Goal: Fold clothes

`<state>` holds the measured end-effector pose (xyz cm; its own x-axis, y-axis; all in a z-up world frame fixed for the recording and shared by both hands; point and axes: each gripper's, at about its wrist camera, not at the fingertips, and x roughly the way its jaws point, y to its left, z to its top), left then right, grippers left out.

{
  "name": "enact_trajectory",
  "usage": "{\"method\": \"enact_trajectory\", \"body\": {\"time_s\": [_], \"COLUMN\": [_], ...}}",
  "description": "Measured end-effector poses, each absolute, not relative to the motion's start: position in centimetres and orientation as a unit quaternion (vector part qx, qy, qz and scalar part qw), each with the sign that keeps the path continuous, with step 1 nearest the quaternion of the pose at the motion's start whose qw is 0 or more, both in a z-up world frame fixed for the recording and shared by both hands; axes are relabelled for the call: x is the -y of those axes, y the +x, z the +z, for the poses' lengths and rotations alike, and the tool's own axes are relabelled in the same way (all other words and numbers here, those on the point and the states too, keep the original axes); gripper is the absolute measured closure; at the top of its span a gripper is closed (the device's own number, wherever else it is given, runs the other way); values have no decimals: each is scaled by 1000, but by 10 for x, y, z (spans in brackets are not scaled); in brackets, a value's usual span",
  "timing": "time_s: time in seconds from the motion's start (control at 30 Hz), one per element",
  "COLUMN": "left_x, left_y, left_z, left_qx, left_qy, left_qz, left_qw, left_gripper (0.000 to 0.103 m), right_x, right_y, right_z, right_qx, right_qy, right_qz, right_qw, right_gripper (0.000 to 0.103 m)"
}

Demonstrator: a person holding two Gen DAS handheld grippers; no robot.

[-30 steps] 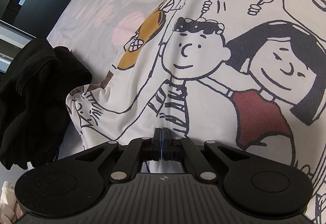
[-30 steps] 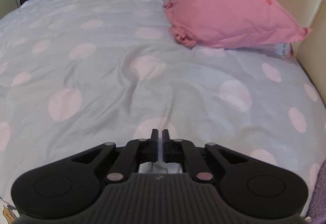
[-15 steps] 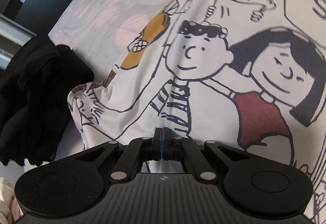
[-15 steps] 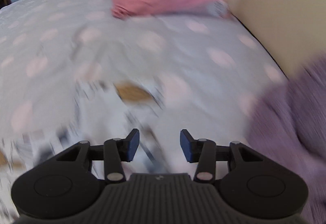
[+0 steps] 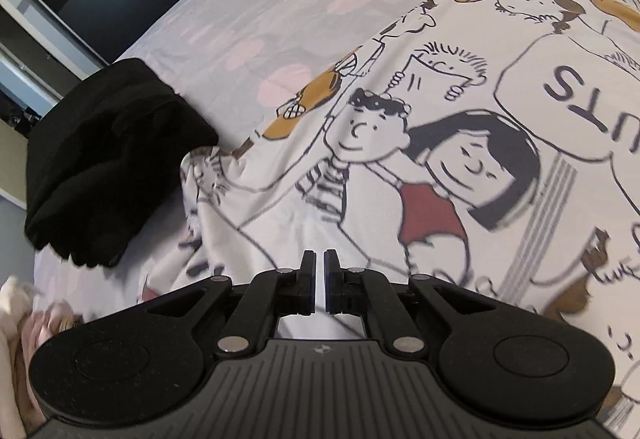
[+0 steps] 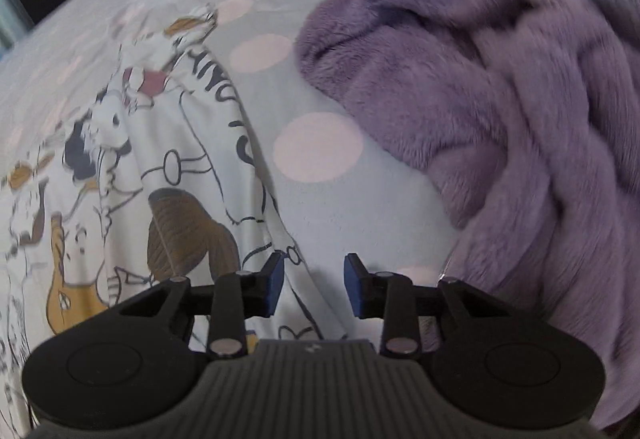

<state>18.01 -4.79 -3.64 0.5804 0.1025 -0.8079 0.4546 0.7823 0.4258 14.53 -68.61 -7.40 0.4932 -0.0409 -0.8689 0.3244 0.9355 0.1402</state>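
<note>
left gripper (image 5: 319, 279) low over cartoon tee (image 5: 440, 143) w/ fingers slightly apart, right gripper (image 6: 314, 289) fingers wide apart over tee edge.

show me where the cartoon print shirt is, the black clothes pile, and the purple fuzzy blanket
cartoon print shirt (image 5: 460, 127), left wrist view, on the black-haired girl's hair in the print.
black clothes pile (image 5: 108, 159), left wrist view, middle of the heap.
purple fuzzy blanket (image 6: 500, 87), right wrist view, on a thick fold.

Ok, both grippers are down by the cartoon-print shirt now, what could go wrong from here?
The right gripper is open right beside the fluffy purple blanket; it could snag that instead of the cartoon-print shirt. The left gripper has only a narrow gap, so it may need opening further to take the fabric. The black garment touches the shirt's edge and could drag along.
</note>
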Motion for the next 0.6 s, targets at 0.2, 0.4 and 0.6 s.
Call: {"method": "enact_trajectory", "body": {"time_s": [0.2, 0.4, 0.6], "left_x": [39, 35, 38], "left_y": [157, 152, 154], "left_z": [-44, -61, -72], "left_qx": [-470, -503, -510], "left_qy": [292, 279, 286], "left_qz": [-81, -65, -60], "left_qw": [829, 816, 809], "left_gripper": [101, 101, 101], "right_x": [699, 696, 665], "right_y": [168, 207, 226], "right_z": [-84, -97, -101], "right_qx": [-423, -417, -421], "right_qy": [238, 269, 278], "right_qz": [-140, -129, -19], "right_qw": [863, 859, 863], "right_gripper": [66, 66, 69]}}
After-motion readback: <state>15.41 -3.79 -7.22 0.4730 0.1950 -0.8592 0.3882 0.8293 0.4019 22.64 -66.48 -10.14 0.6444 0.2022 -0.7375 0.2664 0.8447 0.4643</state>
